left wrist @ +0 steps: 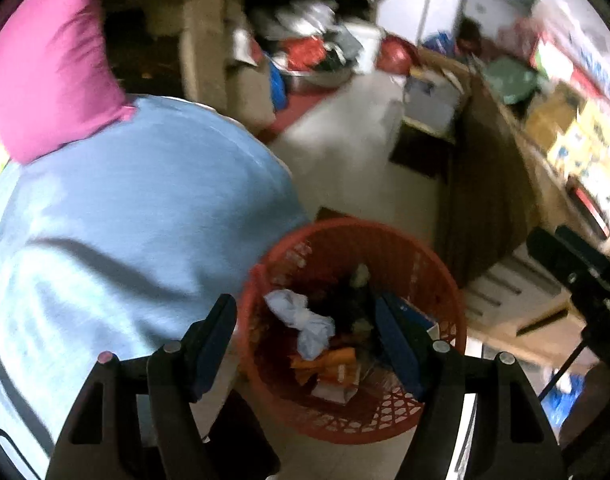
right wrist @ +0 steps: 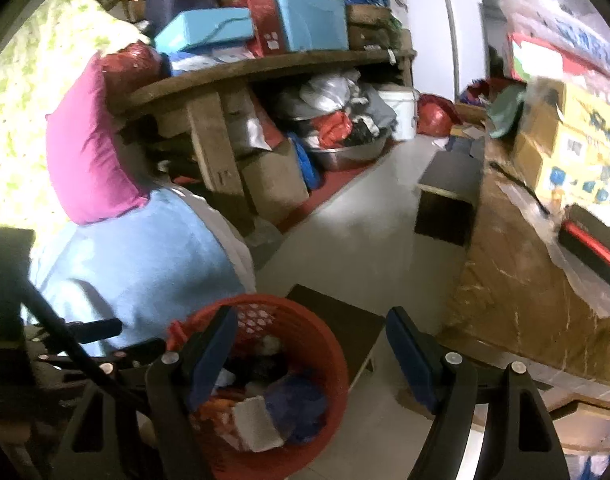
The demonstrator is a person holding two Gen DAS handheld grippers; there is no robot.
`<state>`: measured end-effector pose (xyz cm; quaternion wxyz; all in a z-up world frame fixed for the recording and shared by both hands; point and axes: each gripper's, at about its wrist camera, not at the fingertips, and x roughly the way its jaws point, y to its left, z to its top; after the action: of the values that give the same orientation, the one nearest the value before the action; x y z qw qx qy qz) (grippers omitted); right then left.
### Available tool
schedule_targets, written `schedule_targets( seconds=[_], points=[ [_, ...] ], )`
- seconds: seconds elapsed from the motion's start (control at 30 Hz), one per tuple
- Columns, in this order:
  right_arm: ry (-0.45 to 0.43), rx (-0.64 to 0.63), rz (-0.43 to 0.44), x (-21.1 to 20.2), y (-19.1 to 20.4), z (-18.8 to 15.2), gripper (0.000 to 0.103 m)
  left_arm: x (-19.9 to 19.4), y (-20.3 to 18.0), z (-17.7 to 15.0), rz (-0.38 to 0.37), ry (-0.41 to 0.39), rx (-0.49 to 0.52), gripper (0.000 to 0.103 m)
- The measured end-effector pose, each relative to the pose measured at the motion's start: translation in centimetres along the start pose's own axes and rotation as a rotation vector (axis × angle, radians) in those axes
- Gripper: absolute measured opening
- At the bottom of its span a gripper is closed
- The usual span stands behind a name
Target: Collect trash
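Observation:
A red mesh basket (left wrist: 437,280) stands on the pale floor, holding crumpled white paper (left wrist: 305,320), orange wrappers (left wrist: 325,364) and dark scraps. My left gripper (left wrist: 305,320) hangs over its mouth with its jaws apart and nothing pressed between the blue pads (left wrist: 397,340). In the right wrist view the same basket (right wrist: 325,344) sits lower left, with a white wad (right wrist: 253,420) and blue trash (right wrist: 297,400) inside. My right gripper (right wrist: 311,340) is open and empty, above the basket's right rim. The left gripper's body (right wrist: 85,364) shows at the left edge.
A light blue cushion (left wrist: 125,240) with a magenta pillow (left wrist: 53,68) presses against the basket's left side. A cluttered wooden shelf (right wrist: 265,64) runs behind. A brown cardboard-covered counter (right wrist: 525,272) with boxes stands right. A low dark stool (right wrist: 345,320) sits just behind the basket.

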<state>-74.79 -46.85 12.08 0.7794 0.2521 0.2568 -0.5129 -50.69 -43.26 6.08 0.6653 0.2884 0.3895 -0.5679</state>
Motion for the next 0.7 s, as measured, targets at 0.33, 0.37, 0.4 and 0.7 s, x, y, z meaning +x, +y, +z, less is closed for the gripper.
schedule_targets(
  seconds=[0.33, 0.37, 0.4, 0.7],
  points=[
    [-0.017, -0.112, 0.010, -4.5, 5.9, -1.6, 0.084, -6.6, 4.3, -4.2, 0.051, -0.116, -0.159, 0.075],
    [-0.009, -0.114, 0.020, -5.0, 6.4, -2.1, 0.084, -7.3, 4.4, -4.9, 0.061, -0.133, -0.166, 0.075],
    [-0.002, -0.112, 0.025, -5.2, 6.6, -2.5, 0.084, -7.8, 4.5, -5.4, 0.072, -0.146, -0.170, 0.075],
    [0.060, -0.163, 0.022, -7.7, 9.1, -7.0, 0.084, -11.2, 3.7, -9.0, 0.114, -0.204, -0.194, 0.077]
  ],
)
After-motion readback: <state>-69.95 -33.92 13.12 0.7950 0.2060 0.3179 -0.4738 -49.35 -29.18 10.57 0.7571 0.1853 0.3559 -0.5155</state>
